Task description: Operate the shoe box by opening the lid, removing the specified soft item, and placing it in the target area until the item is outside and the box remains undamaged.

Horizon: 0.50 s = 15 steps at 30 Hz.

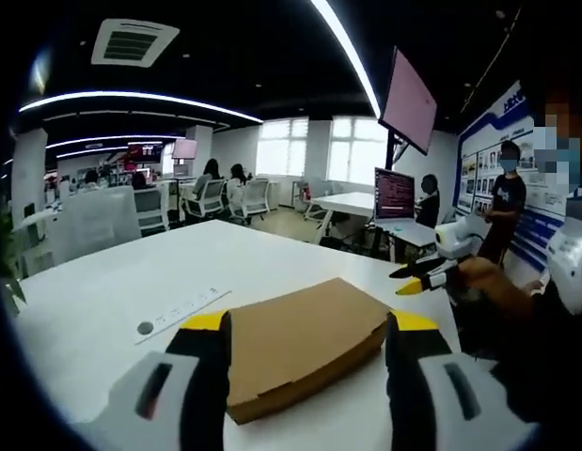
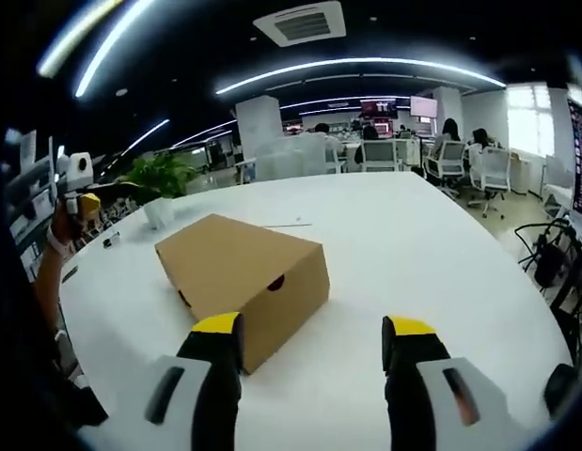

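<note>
Shoe box (image 2: 243,282) mid-frame, lid closed: light, stiff cardboard, dents easily; lift lid at front edge. Both hand-held grippers, left (image 1: 309,334) and right (image 2: 311,338), wide open, empty.

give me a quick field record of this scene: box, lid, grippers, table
box: brown cardboard shoe box lying on the white table
lid: closed
left hand-held gripper: open, jaws either side of the box in its view, not touching
right hand-held gripper: open, short of the box end
other items: potted plant; paper strip
</note>
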Available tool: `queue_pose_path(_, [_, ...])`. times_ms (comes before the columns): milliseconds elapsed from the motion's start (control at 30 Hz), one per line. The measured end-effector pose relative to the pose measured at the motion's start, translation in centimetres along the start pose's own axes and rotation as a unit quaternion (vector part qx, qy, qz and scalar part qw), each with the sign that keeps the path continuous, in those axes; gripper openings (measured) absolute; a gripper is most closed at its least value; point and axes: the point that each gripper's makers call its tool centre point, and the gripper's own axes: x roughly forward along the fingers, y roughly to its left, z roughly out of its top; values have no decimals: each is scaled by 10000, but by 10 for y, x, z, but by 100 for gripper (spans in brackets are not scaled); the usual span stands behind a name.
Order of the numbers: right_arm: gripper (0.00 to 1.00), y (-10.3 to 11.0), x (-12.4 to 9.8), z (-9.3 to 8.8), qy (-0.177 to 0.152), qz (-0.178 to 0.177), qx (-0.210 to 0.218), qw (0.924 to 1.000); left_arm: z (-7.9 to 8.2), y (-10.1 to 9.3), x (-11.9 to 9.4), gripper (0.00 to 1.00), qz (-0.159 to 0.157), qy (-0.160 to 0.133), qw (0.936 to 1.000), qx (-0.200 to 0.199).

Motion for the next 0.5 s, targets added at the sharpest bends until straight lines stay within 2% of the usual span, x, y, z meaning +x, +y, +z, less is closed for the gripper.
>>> queue_pose_path(67, [61,5,3,0,-47,169,282,9994,0,1,2,72,12,-1,10000,-15])
queue_pose_path(100, [61,4,8,-1,-77,232,326,9992,-2,-2,7,72,-80,34,9999,-79])
queue_pose_path(267, [60,-1,16,-9,39,227,352,9991,4,-14,14,74,-333,-30,9994,16])
queue_pose_path(500, [60,1,27,-17,199,390,475,9979,9,-14,14,71,-248,-134,9995,137])
